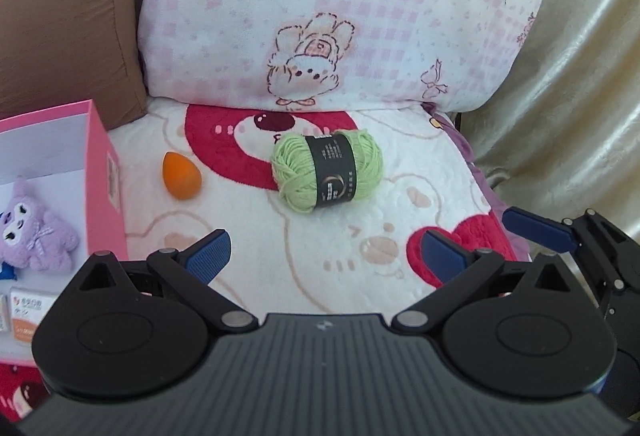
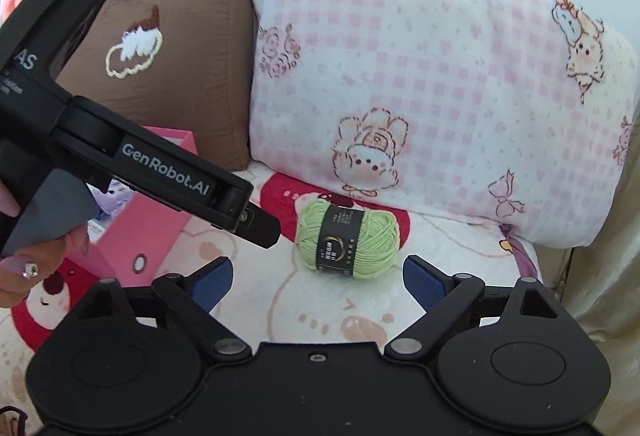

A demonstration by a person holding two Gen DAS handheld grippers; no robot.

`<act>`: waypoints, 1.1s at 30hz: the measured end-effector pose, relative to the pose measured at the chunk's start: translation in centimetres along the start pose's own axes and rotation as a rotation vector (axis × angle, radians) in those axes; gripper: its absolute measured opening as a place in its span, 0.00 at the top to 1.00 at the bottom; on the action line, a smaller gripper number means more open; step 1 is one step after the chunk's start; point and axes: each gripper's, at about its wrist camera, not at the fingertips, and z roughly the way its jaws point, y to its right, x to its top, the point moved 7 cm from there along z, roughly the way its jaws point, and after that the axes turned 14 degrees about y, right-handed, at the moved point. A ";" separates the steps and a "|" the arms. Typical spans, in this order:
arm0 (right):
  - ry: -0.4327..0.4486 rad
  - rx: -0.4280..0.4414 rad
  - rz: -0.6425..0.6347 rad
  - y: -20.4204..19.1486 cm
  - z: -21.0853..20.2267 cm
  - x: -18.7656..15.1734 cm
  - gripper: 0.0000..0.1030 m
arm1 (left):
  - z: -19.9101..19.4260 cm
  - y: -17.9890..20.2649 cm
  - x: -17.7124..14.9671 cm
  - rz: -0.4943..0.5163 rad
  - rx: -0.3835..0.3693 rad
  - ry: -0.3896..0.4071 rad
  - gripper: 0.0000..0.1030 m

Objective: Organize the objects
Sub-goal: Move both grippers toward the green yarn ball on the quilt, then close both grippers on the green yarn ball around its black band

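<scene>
Facing green yarn ball with black paper band (image 2: 347, 242), lying on cartoon-print blanket (image 2: 360, 312) below pink checked pillow (image 2: 420, 67). My right gripper (image 2: 318, 274) spread wide, empty, just short of yarn. My left gripper (image 1: 326, 252) also released, empty. Orange egg-shaped sponge (image 1: 182, 175) beside pink box (image 1: 102, 171).

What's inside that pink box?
The pink box holds a purple plush toy, something blue beneath it, and small white-and-orange packets. The left gripper and the picture's edge hide the rest.
</scene>
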 end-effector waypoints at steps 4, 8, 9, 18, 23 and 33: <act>0.018 -0.002 -0.017 0.8 2.5 -0.9 0.09 | 2.1 -0.4 -0.2 0.011 -0.008 0.009 0.03; 0.039 -0.004 -0.003 1.7 4.4 -2.8 0.09 | 3.8 -0.7 -0.3 -0.025 -0.029 0.015 0.03; 0.023 -0.021 0.019 2.1 4.9 -3.6 0.09 | 4.3 -0.6 -0.3 -0.035 -0.033 0.017 0.03; -0.012 -0.028 -0.039 2.6 7.2 -5.6 0.09 | 7.9 -0.4 0.3 -0.011 -0.040 0.075 0.07; 0.002 -0.021 -0.120 2.6 9.4 -6.0 0.09 | 10.0 -1.6 -0.1 -0.043 -0.051 0.057 0.08; -0.029 -0.040 -0.149 4.2 14.3 -6.9 0.09 | 12.6 -2.5 0.3 -0.088 -0.092 0.066 0.10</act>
